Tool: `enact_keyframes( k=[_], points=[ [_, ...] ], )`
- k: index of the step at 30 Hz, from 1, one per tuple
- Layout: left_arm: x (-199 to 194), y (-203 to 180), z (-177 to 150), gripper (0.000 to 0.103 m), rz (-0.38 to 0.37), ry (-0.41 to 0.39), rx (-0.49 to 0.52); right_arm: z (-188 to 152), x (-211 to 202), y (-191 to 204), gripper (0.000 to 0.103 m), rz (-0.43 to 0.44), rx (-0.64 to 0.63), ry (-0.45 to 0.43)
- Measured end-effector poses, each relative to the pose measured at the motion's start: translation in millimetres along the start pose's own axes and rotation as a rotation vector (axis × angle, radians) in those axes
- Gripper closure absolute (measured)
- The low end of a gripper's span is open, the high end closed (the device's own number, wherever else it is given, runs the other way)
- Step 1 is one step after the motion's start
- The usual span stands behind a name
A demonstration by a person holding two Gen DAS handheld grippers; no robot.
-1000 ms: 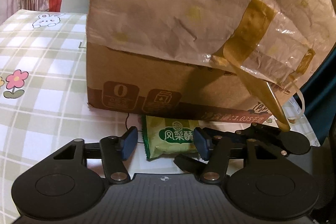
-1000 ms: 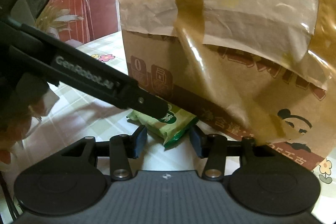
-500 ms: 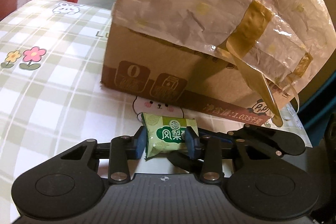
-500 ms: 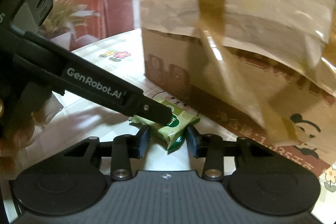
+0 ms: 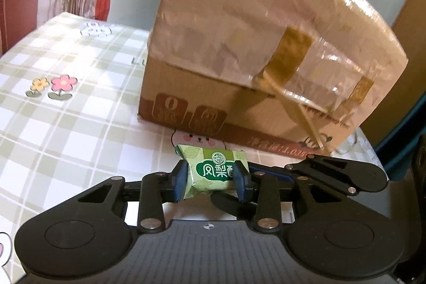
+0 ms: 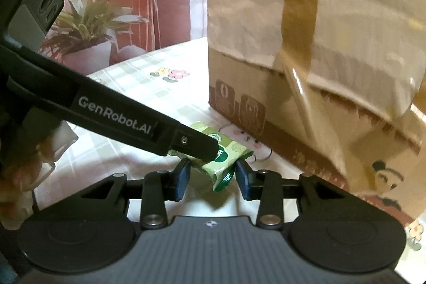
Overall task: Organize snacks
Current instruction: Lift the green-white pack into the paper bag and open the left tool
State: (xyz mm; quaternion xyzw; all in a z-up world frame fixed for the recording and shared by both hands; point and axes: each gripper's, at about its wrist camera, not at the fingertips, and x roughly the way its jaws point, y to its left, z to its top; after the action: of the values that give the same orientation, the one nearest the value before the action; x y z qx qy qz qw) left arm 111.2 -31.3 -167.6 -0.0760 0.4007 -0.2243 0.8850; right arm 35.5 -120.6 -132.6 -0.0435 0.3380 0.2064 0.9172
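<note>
Left wrist view: the left gripper (image 5: 213,182) has just been closing and now pinches a small green foil snack packet (image 5: 213,171) between its blue pads, held off the checked flower-print tablecloth (image 5: 66,129). Just beyond the fingertips stands a big brown cardboard box wrapped in crinkled tape (image 5: 266,57). Right wrist view: the right gripper (image 6: 213,177) has also been closing around the same packet's crimped end; its right pad seems to press it, though the left pad's contact is unclear. The left gripper's black finger (image 6: 191,143) crosses from the left onto the packet.
</note>
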Motion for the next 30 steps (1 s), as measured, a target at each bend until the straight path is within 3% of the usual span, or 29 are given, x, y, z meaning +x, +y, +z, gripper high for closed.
enact_keyframes(
  k=[19, 30],
  points=[
    [-69.5, -39.8, 58.4, 0.064, -0.044, -0.179, 0.047, 64.1, -63.5, 7.6, 0.063, -0.062, -0.081, -0.163],
    [-69.6, -61.0, 109.2, 0.064, -0.120, -0.236, 0.058, 112.1, -89.8, -18.7, 0.063, -0.120, -0.098, -0.230]
  ],
)
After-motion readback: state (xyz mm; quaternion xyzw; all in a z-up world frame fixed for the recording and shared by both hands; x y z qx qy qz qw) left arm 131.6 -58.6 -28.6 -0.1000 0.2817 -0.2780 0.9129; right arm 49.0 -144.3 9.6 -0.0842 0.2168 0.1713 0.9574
